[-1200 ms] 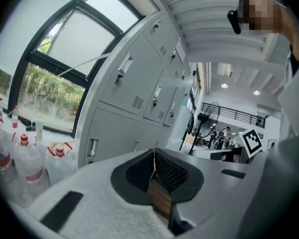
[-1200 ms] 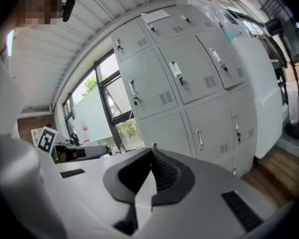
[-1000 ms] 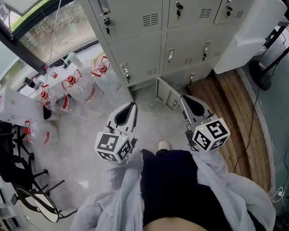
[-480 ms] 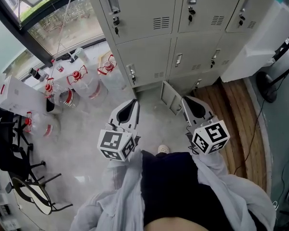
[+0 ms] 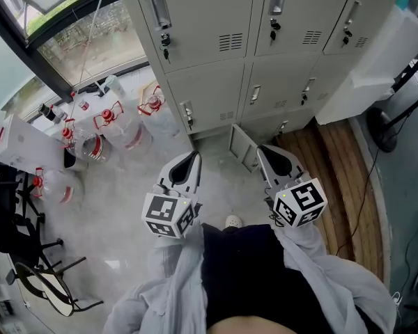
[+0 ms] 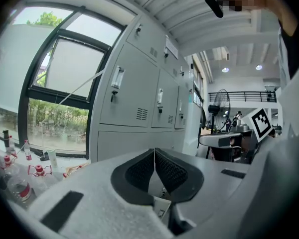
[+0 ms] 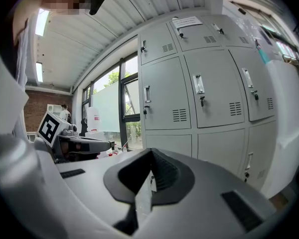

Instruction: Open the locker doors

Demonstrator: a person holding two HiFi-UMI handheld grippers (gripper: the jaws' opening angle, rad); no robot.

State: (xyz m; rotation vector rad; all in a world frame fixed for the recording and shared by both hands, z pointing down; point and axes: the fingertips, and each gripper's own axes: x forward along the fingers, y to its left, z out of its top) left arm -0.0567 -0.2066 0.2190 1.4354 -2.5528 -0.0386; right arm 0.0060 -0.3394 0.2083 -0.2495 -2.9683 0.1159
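A bank of grey lockers stands ahead, with handles and keys on the doors. One low door near the floor hangs open; the other doors in view are closed. My left gripper and my right gripper are held side by side in front of the person, apart from the lockers. Both point toward them. In the left gripper view the left gripper has its jaws shut with nothing between them, facing the lockers. The right gripper is likewise shut and empty before the lockers.
Several clear water jugs with red handles stand on the floor by the window at the left. A black chair is at the far left. A white cabinet and a fan stand are at the right, over a wooden floor strip.
The head view has shifted a little, so the lockers sit slightly differently in frame. Both grippers stay shut, held in about the same place before the person.
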